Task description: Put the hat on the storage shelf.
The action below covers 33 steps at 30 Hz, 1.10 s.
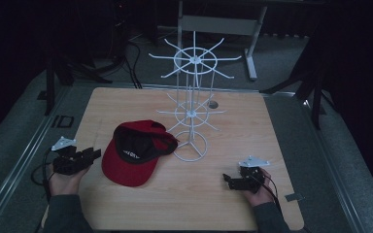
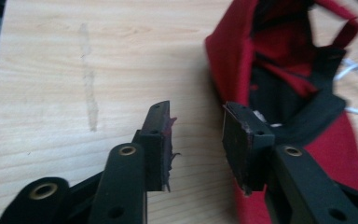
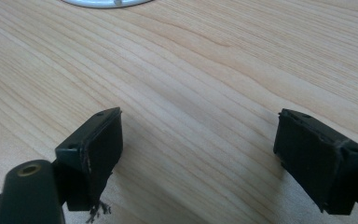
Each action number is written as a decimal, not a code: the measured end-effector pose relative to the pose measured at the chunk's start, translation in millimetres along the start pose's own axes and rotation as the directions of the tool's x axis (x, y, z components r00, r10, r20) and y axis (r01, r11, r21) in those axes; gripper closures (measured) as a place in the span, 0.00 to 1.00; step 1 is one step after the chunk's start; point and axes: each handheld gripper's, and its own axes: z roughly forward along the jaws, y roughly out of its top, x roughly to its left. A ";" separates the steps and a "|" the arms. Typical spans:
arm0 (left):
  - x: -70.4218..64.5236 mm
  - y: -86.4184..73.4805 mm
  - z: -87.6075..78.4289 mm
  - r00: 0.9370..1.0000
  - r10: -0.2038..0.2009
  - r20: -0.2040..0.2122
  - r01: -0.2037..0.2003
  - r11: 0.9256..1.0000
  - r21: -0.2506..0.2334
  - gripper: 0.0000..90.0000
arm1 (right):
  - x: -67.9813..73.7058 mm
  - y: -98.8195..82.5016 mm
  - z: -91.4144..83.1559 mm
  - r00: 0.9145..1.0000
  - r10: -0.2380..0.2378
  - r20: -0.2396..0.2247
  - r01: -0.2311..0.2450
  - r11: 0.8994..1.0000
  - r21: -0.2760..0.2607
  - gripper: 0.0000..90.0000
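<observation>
A red cap with a black lining lies upside down on the wooden table, left of centre. A white wire rack with hooked arms stands just right of it on a ring base. My left gripper is held low at the cap's left side and points at it. In the left gripper view my left gripper is open with bare table between its jaws, and the cap lies just beyond the right-hand jaw. My right gripper rests near the front right, wide open over bare wood.
The rack's white ring base shows at the top of the right gripper view. A grey tab sticks out at the table's front right edge. Dark floor, cables and a metal frame lie behind the table.
</observation>
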 end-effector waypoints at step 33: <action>-33.6 -11.7 45.2 0.960 0.072 0.272 -0.146 0.953 0.265 0.72 | 0.1 0.0 0.0 1.000 0.001 0.000 -0.001 1.000 0.001 0.17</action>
